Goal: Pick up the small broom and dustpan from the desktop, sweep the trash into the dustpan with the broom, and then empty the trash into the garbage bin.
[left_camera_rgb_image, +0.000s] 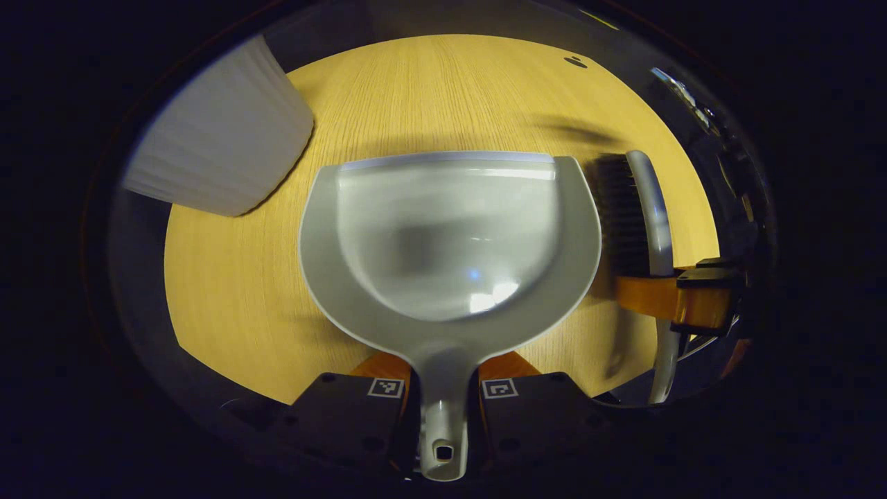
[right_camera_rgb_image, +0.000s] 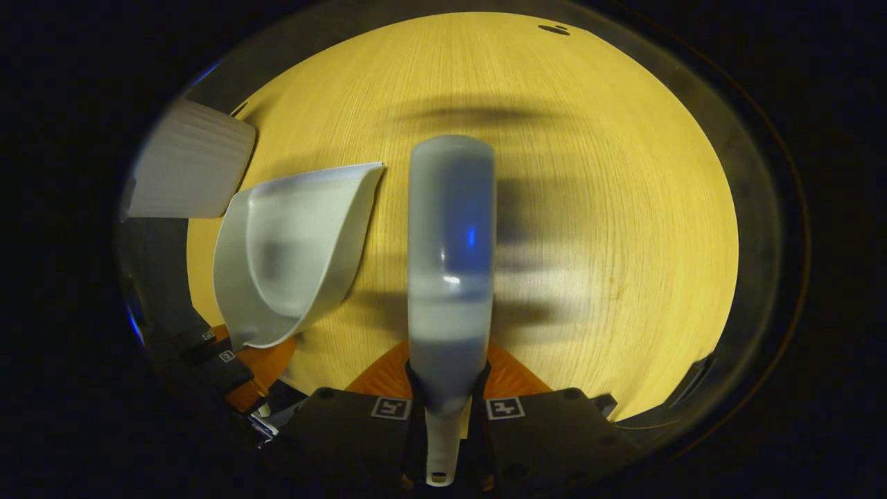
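Left gripper view: left gripper (left_camera_rgb_image: 443, 402) clamps the dustpan (left_camera_rgb_image: 450, 249) handle at 6 o'clock, over the table (left_camera_rgb_image: 235, 291). Right gripper (right_camera_rgb_image: 447, 409) grips the broom (right_camera_rgb_image: 450, 263); bin (left_camera_rgb_image: 222, 138) at 10 o'clock.

From my seat I see a pale wooden tabletop (left_camera_rgb_image: 443, 90) with fine grain running away from the camera in the left gripper view, and the same tabletop (right_camera_rgb_image: 624, 208) in the right gripper view. Near its far edge sits a small dark oval mark (left_camera_rgb_image: 575, 62) – I can't tell what it is. It also shows in the right gripper view (right_camera_rgb_image: 553, 29). Blurred shadow streaks (right_camera_rgb_image: 471, 114) cross the wood. Beyond the edge, the surroundings (right_camera_rgb_image: 755, 208) are dim and grey.
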### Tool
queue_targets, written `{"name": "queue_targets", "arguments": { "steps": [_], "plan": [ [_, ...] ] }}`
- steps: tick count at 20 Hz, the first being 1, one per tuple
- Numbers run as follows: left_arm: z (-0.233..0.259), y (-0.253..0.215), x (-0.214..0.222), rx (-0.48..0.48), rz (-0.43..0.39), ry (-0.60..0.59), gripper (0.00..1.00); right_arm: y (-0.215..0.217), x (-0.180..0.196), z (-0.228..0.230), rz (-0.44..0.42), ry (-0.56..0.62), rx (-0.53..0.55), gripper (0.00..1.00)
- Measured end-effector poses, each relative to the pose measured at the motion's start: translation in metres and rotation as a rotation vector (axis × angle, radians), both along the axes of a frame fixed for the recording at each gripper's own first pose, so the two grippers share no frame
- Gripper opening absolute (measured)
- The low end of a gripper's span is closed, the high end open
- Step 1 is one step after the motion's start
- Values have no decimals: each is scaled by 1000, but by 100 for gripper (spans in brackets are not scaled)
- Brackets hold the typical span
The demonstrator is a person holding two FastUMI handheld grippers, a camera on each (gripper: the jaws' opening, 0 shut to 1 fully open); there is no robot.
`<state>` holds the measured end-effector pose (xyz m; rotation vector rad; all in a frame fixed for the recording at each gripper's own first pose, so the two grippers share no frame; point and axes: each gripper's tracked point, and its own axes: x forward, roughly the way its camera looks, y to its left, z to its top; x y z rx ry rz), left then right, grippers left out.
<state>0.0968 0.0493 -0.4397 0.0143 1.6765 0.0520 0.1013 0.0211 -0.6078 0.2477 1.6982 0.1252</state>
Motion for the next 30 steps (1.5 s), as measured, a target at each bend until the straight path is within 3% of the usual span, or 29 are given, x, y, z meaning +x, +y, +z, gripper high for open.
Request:
{"name": "queue_targets", "arguments": {
  "steps": [4, 12, 14, 17, 18, 19, 20, 21, 23, 24, 26, 30],
  "plan": [
    [-2, -2, -3, -11, 26, 39, 26, 2, 0, 1, -12, 6, -11, 29],
    [-3, -3, -4, -12, 50, 83, 29, 0, -2, 0, 0, 6, -24, 24],
    [-2, -4, -3, -18, 55, 83, 29, -1, -3, 1, 8, 9, -23, 33],
    [0, -11, -7, -74, 73, 112, 30, 0, -4, 3, 8, 9, -28, 33],
    [0, -15, -6, -92, 77, 109, 31, 0, -4, 2, 12, 10, -26, 40],
    [0, -19, -6, -106, 72, 105, 42, -2, -5, 3, 18, 17, -30, 37],
    [1, -25, -6, -120, 63, 104, 47, -4, -5, 4, 25, 18, -35, 41],
    [2, -28, -5, -129, 50, 101, 61, -7, -6, 6, 31, 23, -30, 46],
    [4, -28, -5, -132, 50, 90, 77, -12, -6, 13, 28, 23, -32, 77],
    [3, -27, -6, -126, 55, 89, 78, -11, -6, 11, 25, 20, -46, 93],
    [3, -29, -8, -130, 62, 86, 79, -13, -9, 11, 23, 19, -69, 98],
    [16, -33, -13, -151, 29, 57, 84, -14, -9, 24, 19, -32, -73, 97]
  ]
}}
